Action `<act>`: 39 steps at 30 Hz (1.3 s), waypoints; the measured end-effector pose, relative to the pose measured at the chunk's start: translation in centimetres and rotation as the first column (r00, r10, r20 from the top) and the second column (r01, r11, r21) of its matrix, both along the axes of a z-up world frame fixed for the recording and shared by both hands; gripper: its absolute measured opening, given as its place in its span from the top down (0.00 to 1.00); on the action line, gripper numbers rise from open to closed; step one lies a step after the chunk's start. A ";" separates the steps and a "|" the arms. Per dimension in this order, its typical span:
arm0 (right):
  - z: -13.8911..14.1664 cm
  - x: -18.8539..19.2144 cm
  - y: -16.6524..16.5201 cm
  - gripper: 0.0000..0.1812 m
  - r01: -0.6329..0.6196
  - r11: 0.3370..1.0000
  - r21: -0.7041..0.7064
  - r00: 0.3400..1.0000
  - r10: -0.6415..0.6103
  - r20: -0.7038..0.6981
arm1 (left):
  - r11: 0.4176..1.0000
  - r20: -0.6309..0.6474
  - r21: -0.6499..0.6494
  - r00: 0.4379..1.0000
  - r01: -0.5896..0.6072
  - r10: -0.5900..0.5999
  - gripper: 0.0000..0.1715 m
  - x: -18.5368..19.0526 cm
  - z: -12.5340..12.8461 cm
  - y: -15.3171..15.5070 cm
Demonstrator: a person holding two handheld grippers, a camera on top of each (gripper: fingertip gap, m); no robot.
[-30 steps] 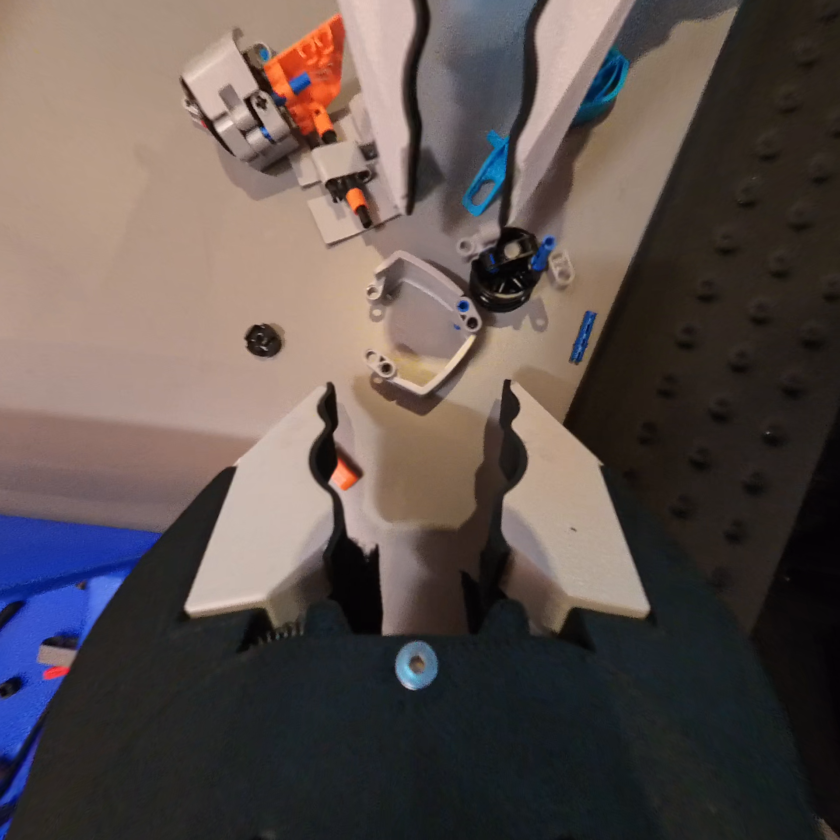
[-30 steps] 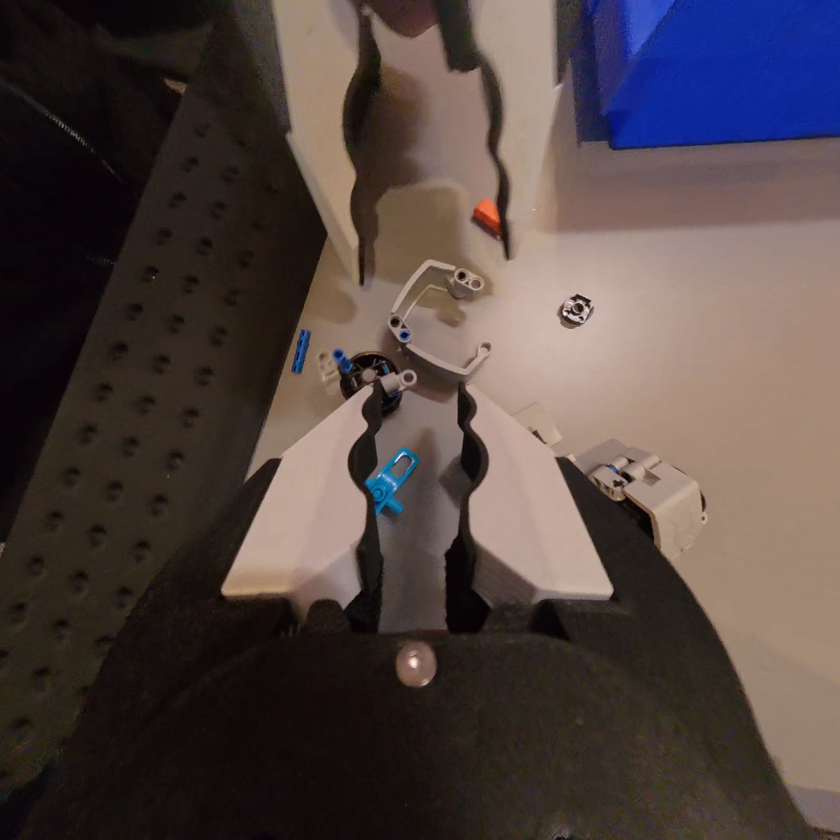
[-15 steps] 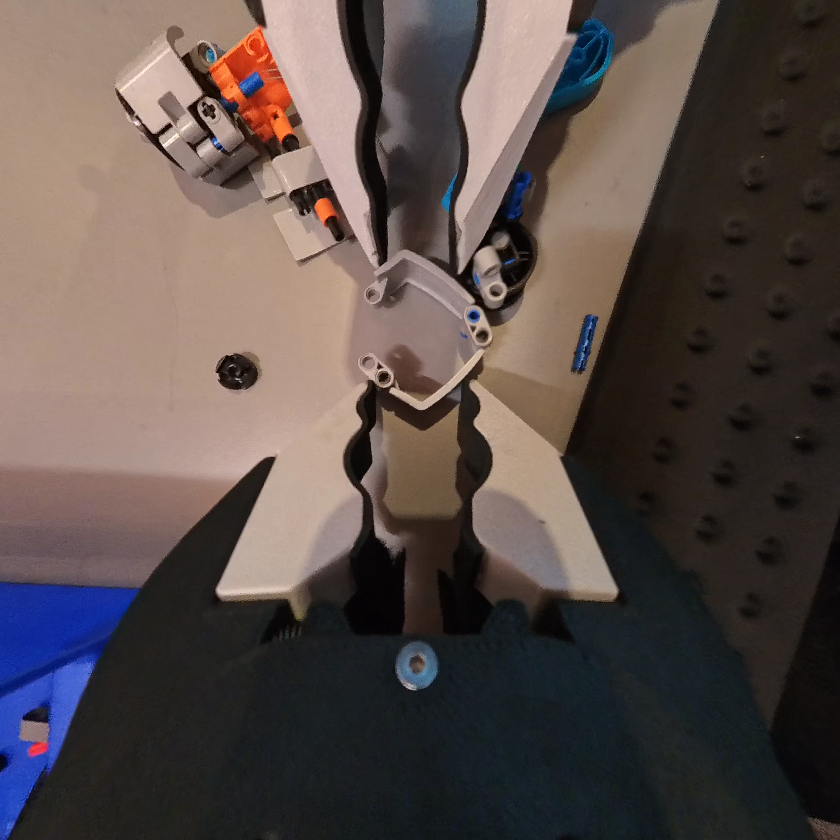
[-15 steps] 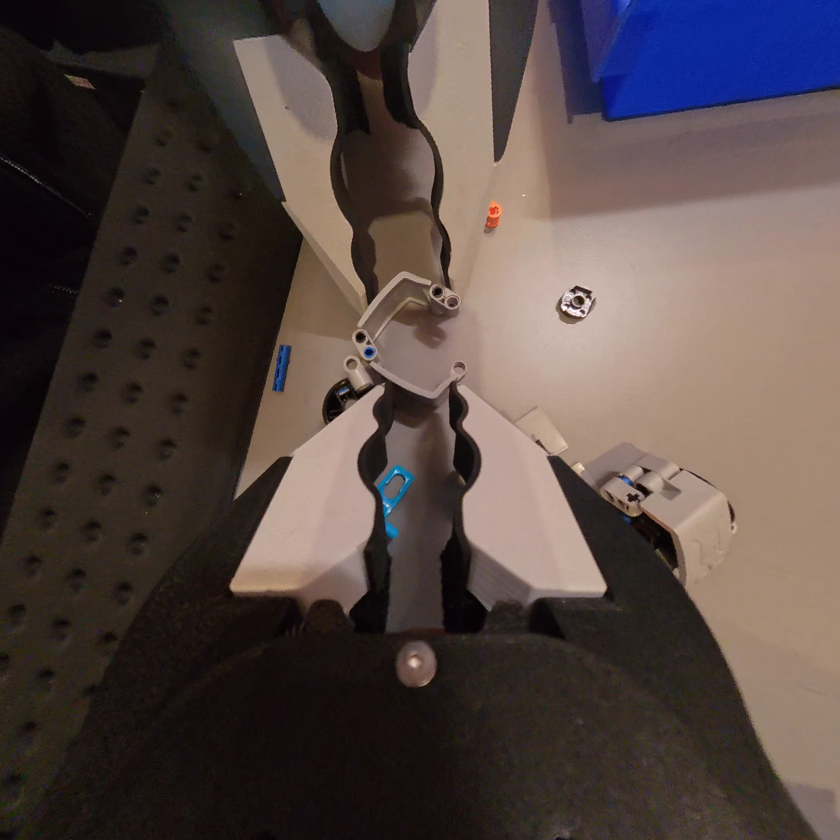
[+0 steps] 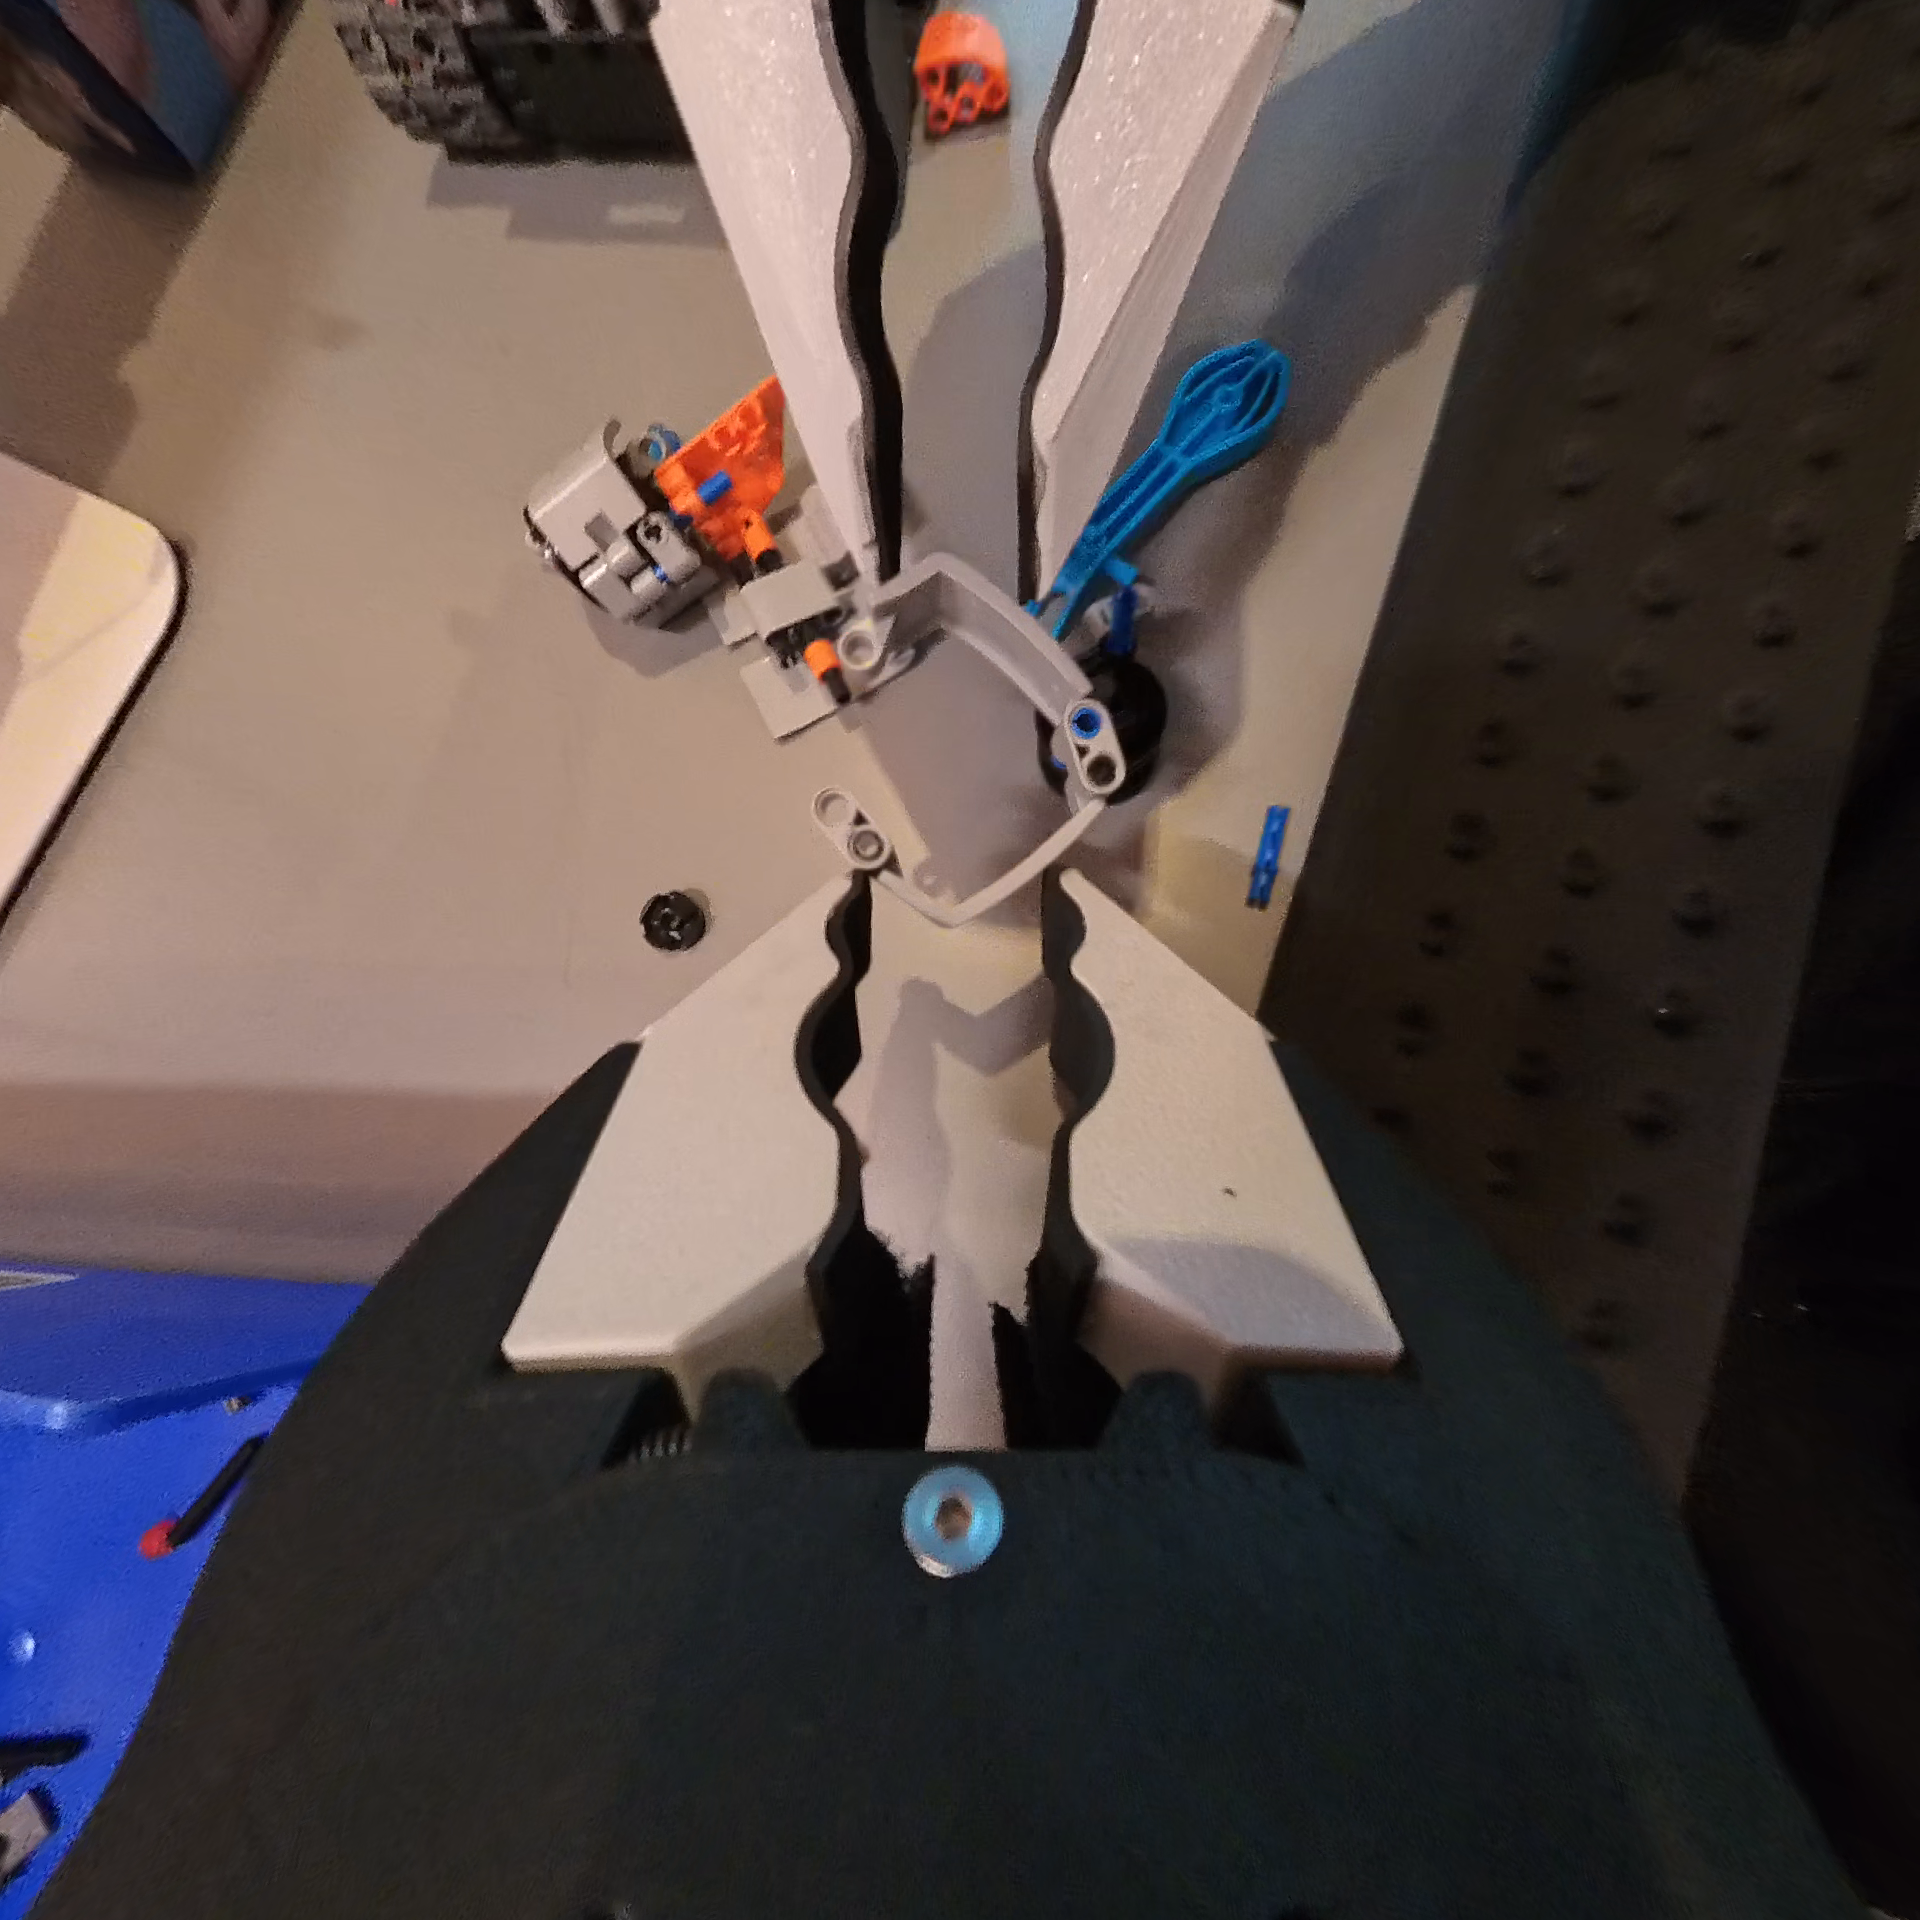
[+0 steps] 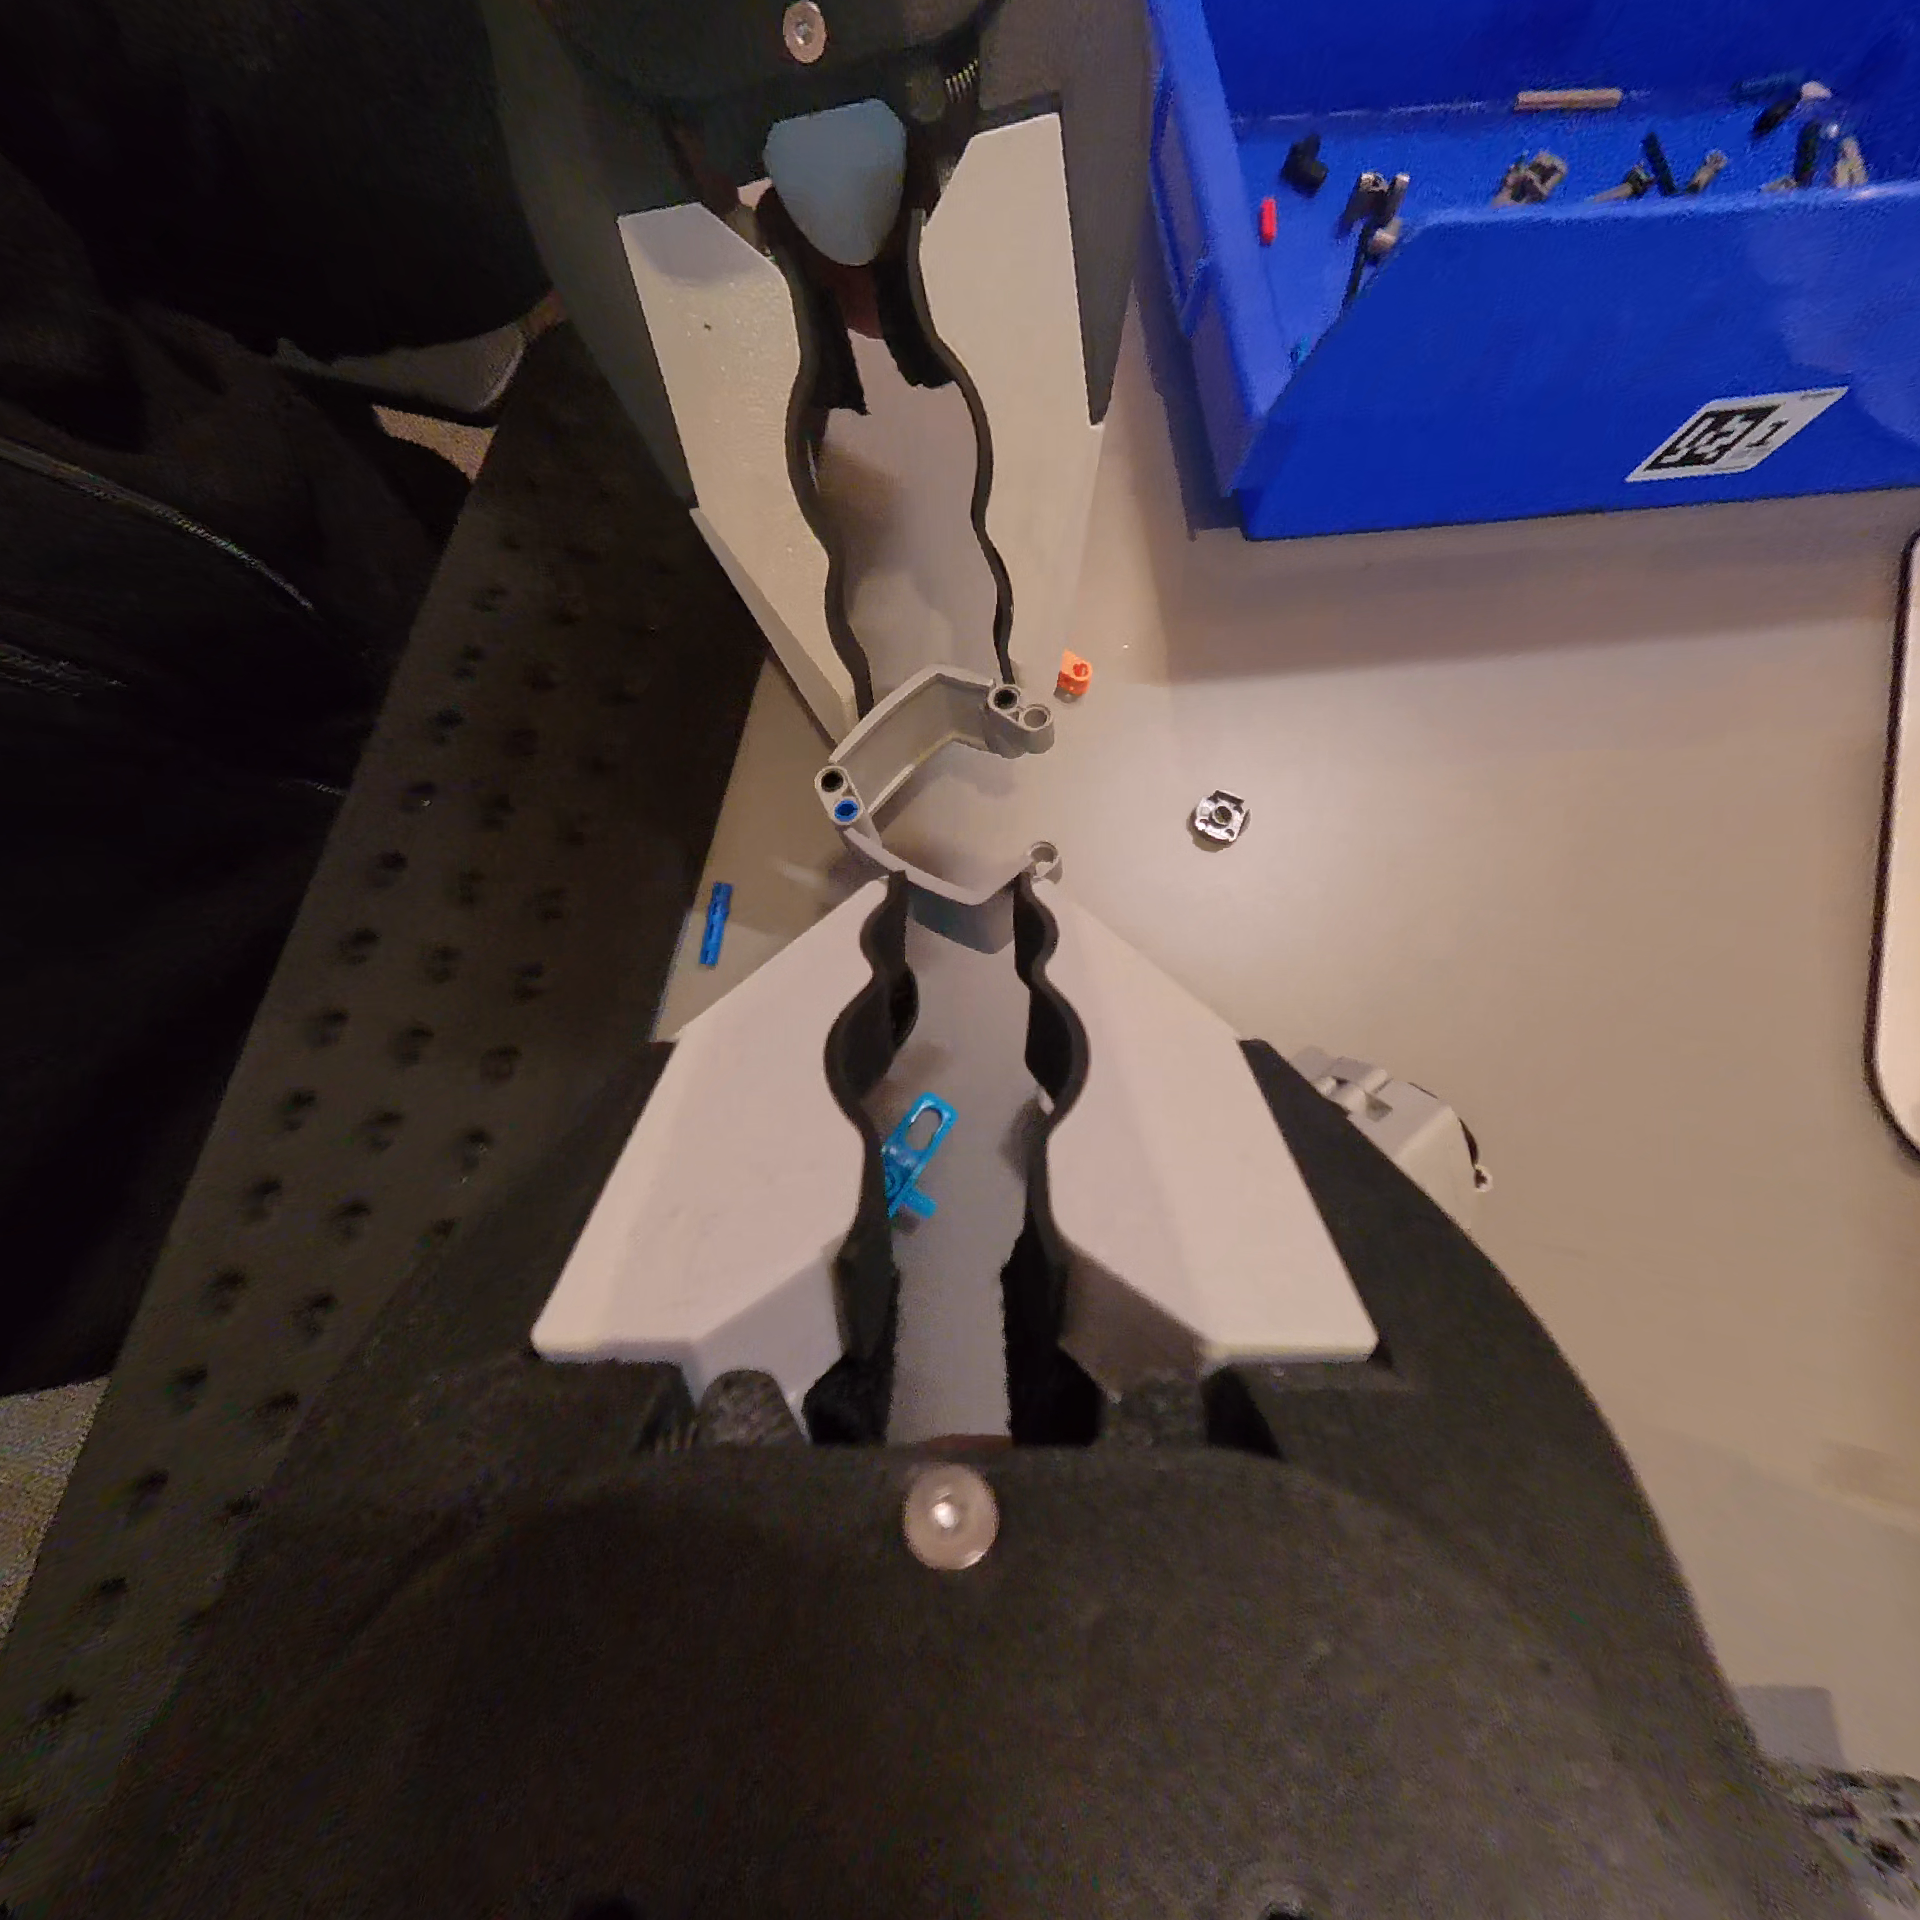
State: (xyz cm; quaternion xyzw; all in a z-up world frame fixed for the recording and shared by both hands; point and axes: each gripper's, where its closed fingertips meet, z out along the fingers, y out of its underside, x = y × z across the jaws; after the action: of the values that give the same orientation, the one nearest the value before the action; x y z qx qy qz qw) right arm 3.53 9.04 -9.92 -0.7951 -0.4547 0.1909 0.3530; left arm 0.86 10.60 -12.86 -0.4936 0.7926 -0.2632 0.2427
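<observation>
On the tan table (image 6: 1455, 727), beside a blue bin (image 6: 1558, 343) holding small loose parts, the left gripper (image 5: 956, 894) and right gripper (image 6: 961, 888) each clamp opposite ends of a grey curved panel (image 6: 904, 727).

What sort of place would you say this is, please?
Probably a workshop or lab bench for building-toy assembly: a blue parts bin of small pieces, a perforated black board, and loose plastic parts like the grey curved panel between both tongs.
</observation>
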 end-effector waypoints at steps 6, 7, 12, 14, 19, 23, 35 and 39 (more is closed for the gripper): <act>1.6 -0.3 -2.9 0.91 0.008 1.000 0.023 1.000 -0.009 0.025 | 0.996 0.005 0.004 0.996 0.086 -0.086 0.82 0.1 0.7 -2.8; 1.6 -0.5 -3.4 0.91 0.012 1.000 0.027 1.000 -0.013 0.020 | 0.995 -0.001 0.010 0.995 0.101 -0.101 0.82 0.2 0.5 -3.3; 0.0 -0.2 -5.2 0.91 0.056 0.998 -0.008 0.998 -0.056 0.009 | 0.988 -0.022 -0.001 0.988 0.151 -0.151 0.83 0.3 -0.4 -5.2; -0.9 0.0 -5.5 0.91 0.068 0.997 -0.024 0.998 -0.068 0.012 | 0.988 -0.022 -0.013 0.988 0.154 -0.154 0.83 0.2 -0.4 -5.4; -2.3 -0.2 -5.9 0.91 0.069 0.996 -0.061 0.998 -0.070 -0.010 | 0.988 -0.056 -0.035 0.987 0.148 -0.149 0.83 -0.2 -1.5 -5.8; -3.0 0.1 -5.8 0.91 0.072 0.995 -0.075 0.997 -0.071 0.016 | 0.989 -0.066 -0.044 0.987 0.141 -0.143 0.83 0.0 -2.2 -5.8; -4.3 1.3 -5.4 0.92 0.103 0.990 -0.093 0.993 -0.098 0.057 | 0.993 -0.075 -0.040 0.990 0.114 -0.117 0.83 0.9 -3.2 -5.1; -5.2 1.4 -5.4 0.94 0.107 0.988 -0.111 0.991 -0.097 0.092 | 0.993 -0.101 -0.028 0.988 0.113 -0.115 0.82 0.9 -4.0 -5.2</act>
State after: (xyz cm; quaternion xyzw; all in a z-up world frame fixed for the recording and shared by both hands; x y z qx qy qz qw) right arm 4.96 3.63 -15.11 -0.8440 -0.4163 0.1640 0.2957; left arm 1.72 5.43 -16.90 -0.4630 0.8279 -0.2599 0.1806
